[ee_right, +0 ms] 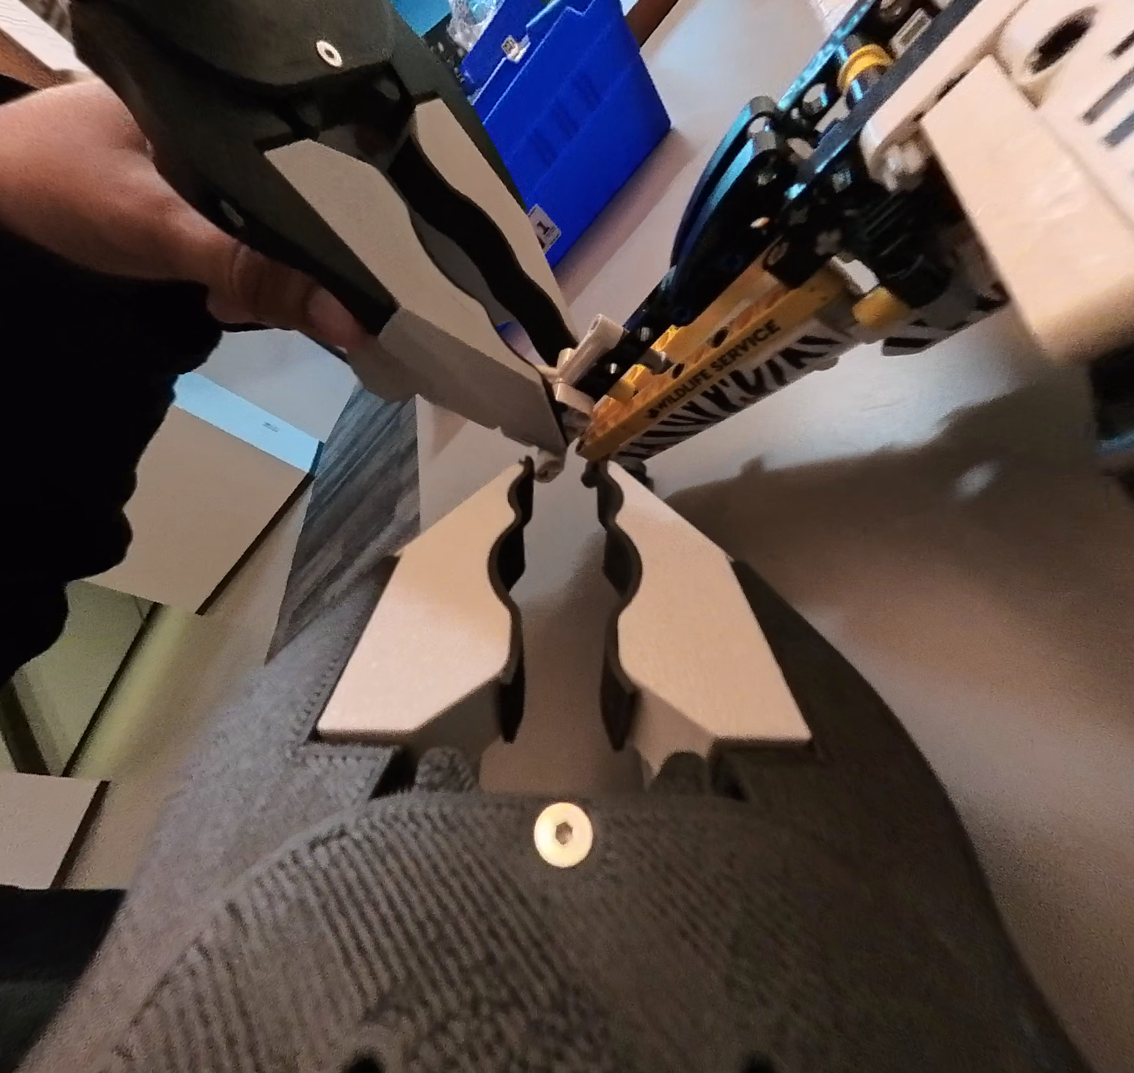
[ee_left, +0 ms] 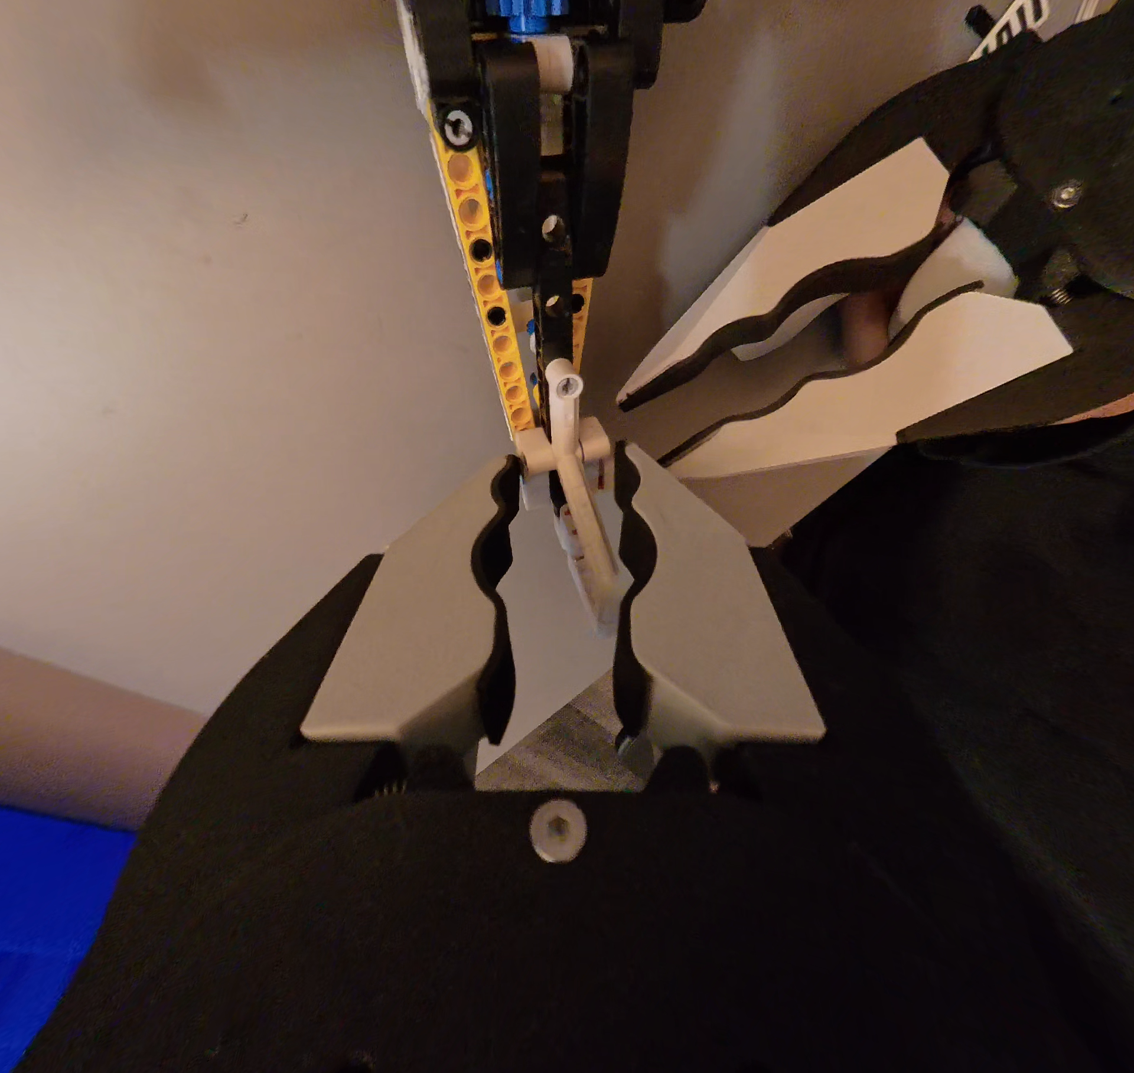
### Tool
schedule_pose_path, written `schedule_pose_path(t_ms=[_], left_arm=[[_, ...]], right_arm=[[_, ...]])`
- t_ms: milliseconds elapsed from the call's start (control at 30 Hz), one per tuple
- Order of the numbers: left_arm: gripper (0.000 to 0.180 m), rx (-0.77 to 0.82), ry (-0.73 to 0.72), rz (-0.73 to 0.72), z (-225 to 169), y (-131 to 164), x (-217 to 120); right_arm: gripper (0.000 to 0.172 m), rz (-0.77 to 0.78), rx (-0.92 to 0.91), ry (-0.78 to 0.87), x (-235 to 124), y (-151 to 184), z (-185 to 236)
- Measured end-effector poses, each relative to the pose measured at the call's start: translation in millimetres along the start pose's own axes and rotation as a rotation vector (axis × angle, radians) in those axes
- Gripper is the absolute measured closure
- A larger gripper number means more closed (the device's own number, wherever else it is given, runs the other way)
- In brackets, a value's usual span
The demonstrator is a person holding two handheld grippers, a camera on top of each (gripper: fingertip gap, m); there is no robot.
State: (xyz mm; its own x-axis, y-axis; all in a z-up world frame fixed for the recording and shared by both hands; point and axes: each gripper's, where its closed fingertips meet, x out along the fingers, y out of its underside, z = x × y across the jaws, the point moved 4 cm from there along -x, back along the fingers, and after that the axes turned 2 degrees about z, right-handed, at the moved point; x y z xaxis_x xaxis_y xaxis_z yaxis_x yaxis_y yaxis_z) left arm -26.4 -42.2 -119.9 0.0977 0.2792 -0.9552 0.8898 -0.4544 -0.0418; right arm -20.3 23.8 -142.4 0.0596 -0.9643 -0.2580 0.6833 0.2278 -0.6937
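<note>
A toy model of building beams lies on the pale table (ee_left: 215, 307). Its long arm has yellow beams (ee_left: 491, 295) and black beams (ee_left: 555, 283), and ends in a white cross connector (ee_left: 592, 445) with a white rod (ee_left: 586, 510). My left gripper (ee_left: 567, 460) is shut on this white connector, one pad on each side. In the right wrist view the left gripper (ee_right: 561, 387) reaches in from the upper left onto the same white end (ee_right: 580, 362) of the yellow arm (ee_right: 705, 362). My right gripper (ee_right: 559, 470) is just short of that end, its jaws narrowly apart with nothing pressed between them. It also shows in the left wrist view (ee_left: 641, 430).
The model's white body (ee_right: 1012, 154) fills the upper right. A blue bin (ee_right: 570, 117) stands behind on the table. A person's hand (ee_right: 123, 215) holds the left gripper. A blue object (ee_left: 49, 921) lies at the lower left. Only a small space, under 4 cm, lies between the two pairs of fingers.
</note>
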Motion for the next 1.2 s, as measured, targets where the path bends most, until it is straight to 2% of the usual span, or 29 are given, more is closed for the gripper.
schedule_pose_path(t_ms=[300,367,400,767,933,1200], left_arm=[[0.155,0.034,-0.049,0.015,-2,-1,1],[0.155,0.038,-0.059,0.023,-2,-2,1],[0.155,0.037,-0.062,0.024,-2,-2,1],[0.156,0.091,-0.153,-0.025,-7,-10,-2],[0.157,0.145,-0.247,-0.014,-5,-11,5],[0.157,0.129,-0.21,-0.011,-9,-12,8]], right_arm=[[0.149,0.051,0.0,0.01,11,4,0],[0.153,0.062,0.006,-0.003,16,4,3],[0.161,0.065,0.009,-0.008,19,4,4],[0.163,0.013,0.098,-0.056,12,1,0],[0.164,0.043,0.069,0.031,13,6,-4],[0.164,0.045,0.076,0.031,8,10,-4]])
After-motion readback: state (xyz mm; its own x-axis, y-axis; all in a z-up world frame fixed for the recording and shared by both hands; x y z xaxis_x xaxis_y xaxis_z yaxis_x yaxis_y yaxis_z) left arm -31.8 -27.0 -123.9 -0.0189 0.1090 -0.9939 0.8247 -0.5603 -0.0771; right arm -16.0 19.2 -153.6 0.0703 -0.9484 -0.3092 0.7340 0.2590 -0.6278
